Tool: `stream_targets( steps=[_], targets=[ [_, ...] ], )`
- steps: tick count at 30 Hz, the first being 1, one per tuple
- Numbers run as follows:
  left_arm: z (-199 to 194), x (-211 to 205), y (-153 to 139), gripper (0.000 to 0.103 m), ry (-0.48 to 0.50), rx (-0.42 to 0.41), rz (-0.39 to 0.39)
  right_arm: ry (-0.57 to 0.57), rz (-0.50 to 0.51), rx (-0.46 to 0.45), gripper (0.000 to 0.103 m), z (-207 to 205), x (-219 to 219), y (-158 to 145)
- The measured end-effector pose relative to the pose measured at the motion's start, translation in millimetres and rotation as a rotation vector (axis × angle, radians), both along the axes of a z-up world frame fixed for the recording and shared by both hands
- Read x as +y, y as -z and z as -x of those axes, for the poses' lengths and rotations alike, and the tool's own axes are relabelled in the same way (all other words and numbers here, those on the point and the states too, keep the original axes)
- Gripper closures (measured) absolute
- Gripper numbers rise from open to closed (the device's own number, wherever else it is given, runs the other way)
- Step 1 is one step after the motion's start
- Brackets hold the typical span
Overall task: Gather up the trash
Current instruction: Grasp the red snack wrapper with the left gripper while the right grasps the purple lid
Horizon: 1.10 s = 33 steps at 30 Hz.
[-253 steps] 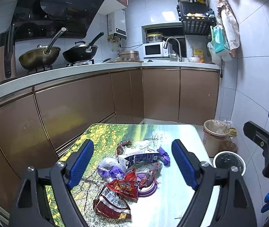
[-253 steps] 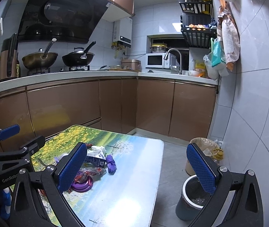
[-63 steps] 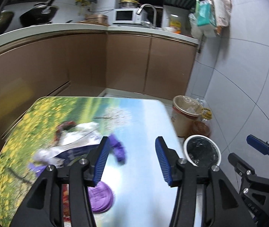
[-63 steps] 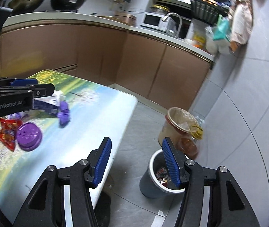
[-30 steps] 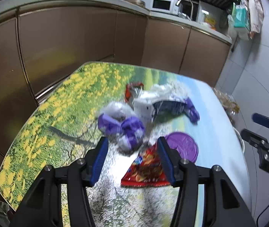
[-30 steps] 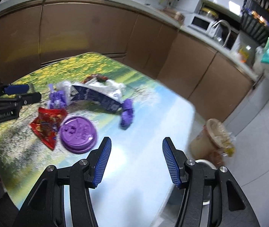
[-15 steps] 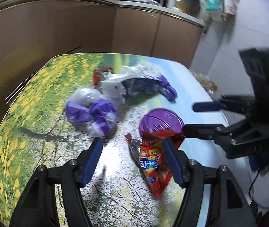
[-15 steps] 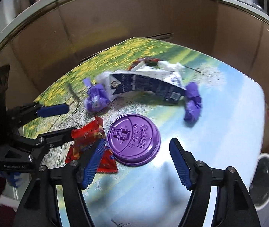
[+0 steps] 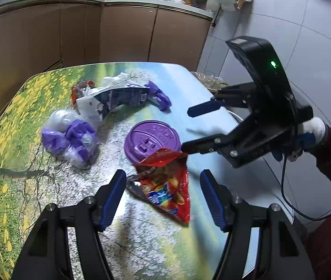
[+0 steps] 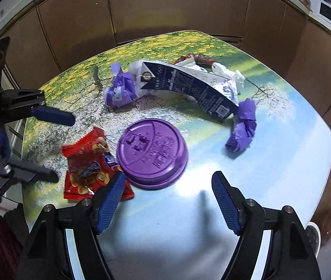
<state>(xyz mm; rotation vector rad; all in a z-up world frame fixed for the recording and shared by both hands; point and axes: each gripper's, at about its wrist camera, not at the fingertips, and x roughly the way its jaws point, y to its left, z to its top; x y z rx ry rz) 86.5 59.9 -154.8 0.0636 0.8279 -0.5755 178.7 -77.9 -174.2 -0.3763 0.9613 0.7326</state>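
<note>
Trash lies mid-table (image 10: 293,163), bare surface toward the near and right edges: left gripper (image 9: 163,197) gapes empty astride the red snack wrapper (image 9: 165,186), then purple lid (image 10: 151,154), then right gripper (image 10: 167,200), spread empty before it.

On the table (image 10: 282,186), the cup lid (image 10: 152,153) lies mid-surface, its edge over the snack wrapper (image 10: 88,163) toward the near-left corner. Behind both, toward the far edge, lies the flattened carton (image 10: 195,88), a crumpled bag (image 10: 120,88) at its left end.
</note>
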Motion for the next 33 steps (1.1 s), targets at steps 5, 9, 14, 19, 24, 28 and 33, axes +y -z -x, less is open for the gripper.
stream_targets(
  steps=[5, 9, 14, 19, 24, 28, 33],
  targets=[
    [-10, -16, 11, 0.039, -0.023, -0.005, -0.055, 0.011, -0.006, -0.003, 0.027, -2, -9, -5],
    [-22, -20, 26, 0.083, -0.042, 0.041, -0.076, -0.005, -0.010, -0.003, 0.027, -5, -7, -8],
    [-21, -5, 34, 0.096, -0.082, 0.052, -0.088, -0.047, -0.029, 0.013, 0.027, -8, 7, -4],
    [-20, 19, 31, 0.098, -0.139, 0.049, -0.085, -0.057, -0.027, 0.014, 0.020, -14, 26, 7],
    [-18, 30, 27, 0.098, -0.186, 0.038, -0.096, -0.063, -0.010, 0.002, 0.015, -23, 45, 17],
    [-14, 32, 21, 0.098, -0.222, 0.022, -0.128, -0.054, 0.003, 0.003, 0.014, -27, 52, 25],
    [-11, 34, 14, 0.098, -0.271, 0.012, -0.165, -0.033, -0.005, 0.001, 0.022, -24, 49, 27]
  ],
)
